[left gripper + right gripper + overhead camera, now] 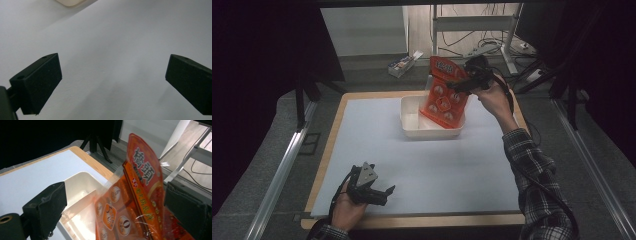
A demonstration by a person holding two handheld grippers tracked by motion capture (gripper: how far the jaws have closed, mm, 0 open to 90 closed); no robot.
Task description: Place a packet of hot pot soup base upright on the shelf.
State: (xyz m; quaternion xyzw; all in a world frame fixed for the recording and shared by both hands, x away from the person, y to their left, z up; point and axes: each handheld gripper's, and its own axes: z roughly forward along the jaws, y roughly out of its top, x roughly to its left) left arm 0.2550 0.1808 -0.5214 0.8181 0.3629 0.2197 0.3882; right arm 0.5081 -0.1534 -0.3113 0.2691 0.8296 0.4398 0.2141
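High view shows the white tub (pixel 412 124) at the far middle of the pale mat (pixel 422 165), with the orange snack packet (pixel 443 92) standing tilted, its lower edge inside the tub's right half. The right gripper (pixel 467 82) is at the packet's top corner above the tub, and in the right gripper view its jaws stand wide with the packet (pixel 140 202) between them, so the drop into the tub looks nearly done. Next it should back clear of the tub without catching the packet, while the left gripper (pixel 379 192), well nearer than the tub, rests with jaws wide.

Grey floor (pixel 262 145) — dark curtains (pixel 262 45), metal rack (pixel 477 25)
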